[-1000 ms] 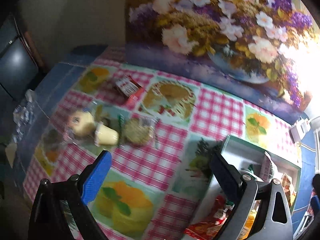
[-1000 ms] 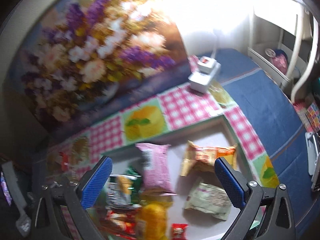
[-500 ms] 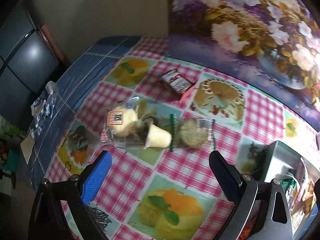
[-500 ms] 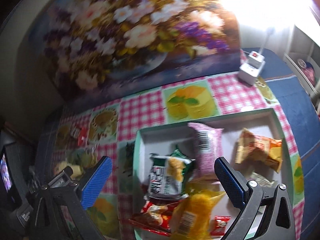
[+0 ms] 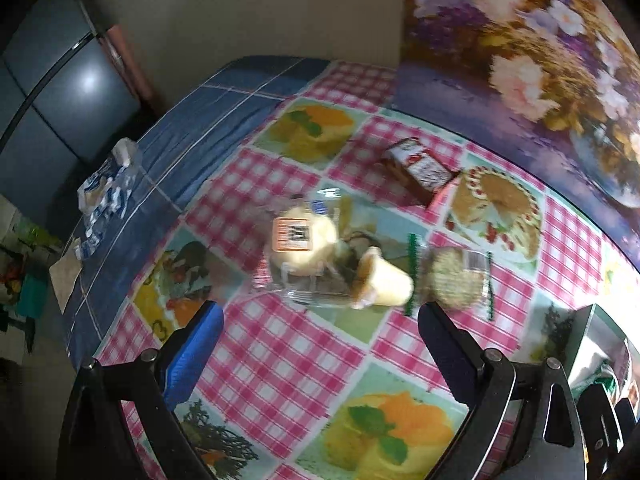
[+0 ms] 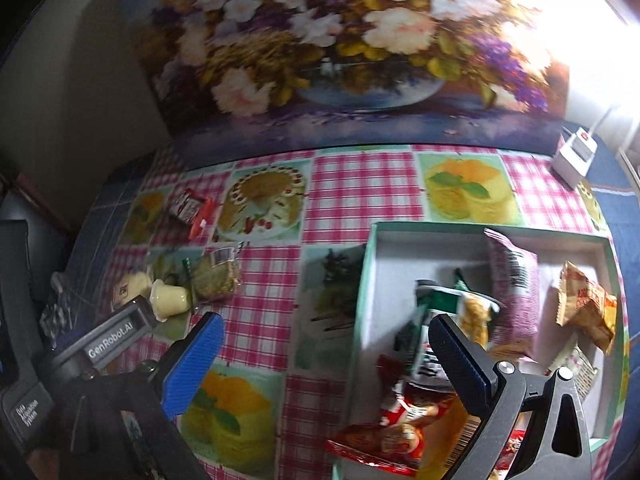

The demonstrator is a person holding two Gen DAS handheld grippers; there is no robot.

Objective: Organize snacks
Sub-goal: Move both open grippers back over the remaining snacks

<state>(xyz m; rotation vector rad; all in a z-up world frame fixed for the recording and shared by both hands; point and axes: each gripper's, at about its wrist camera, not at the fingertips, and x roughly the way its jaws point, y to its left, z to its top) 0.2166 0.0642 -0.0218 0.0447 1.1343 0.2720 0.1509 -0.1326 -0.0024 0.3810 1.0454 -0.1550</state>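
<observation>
In the left wrist view my left gripper [image 5: 320, 322] is open and empty, just short of a yellow pudding cup [image 5: 382, 278] lying on its side. A wrapped round bun [image 5: 300, 240] lies left of the cup, a wrapped green cookie [image 5: 454, 278] right of it, and a red-brown snack pack [image 5: 420, 168] farther back. In the right wrist view my right gripper [image 6: 324, 334] is open and empty above the left edge of the green-rimmed box [image 6: 366, 280], which holds several snack bags, among them a pink bag [image 6: 514, 280] and an orange bag [image 6: 584, 304].
A checked fruit-print tablecloth [image 6: 360, 184] covers the table. A large flower painting [image 6: 340, 48] leans along the back. A white power strip [image 6: 574, 156] lies at the back right. A crumpled plastic bottle [image 5: 106, 188] lies on the blue cloth at the left edge.
My left gripper has swung left and closer to the pudding cup, bun and cookie. My right gripper has swung left and back, from over the box's middle to its left edge.
</observation>
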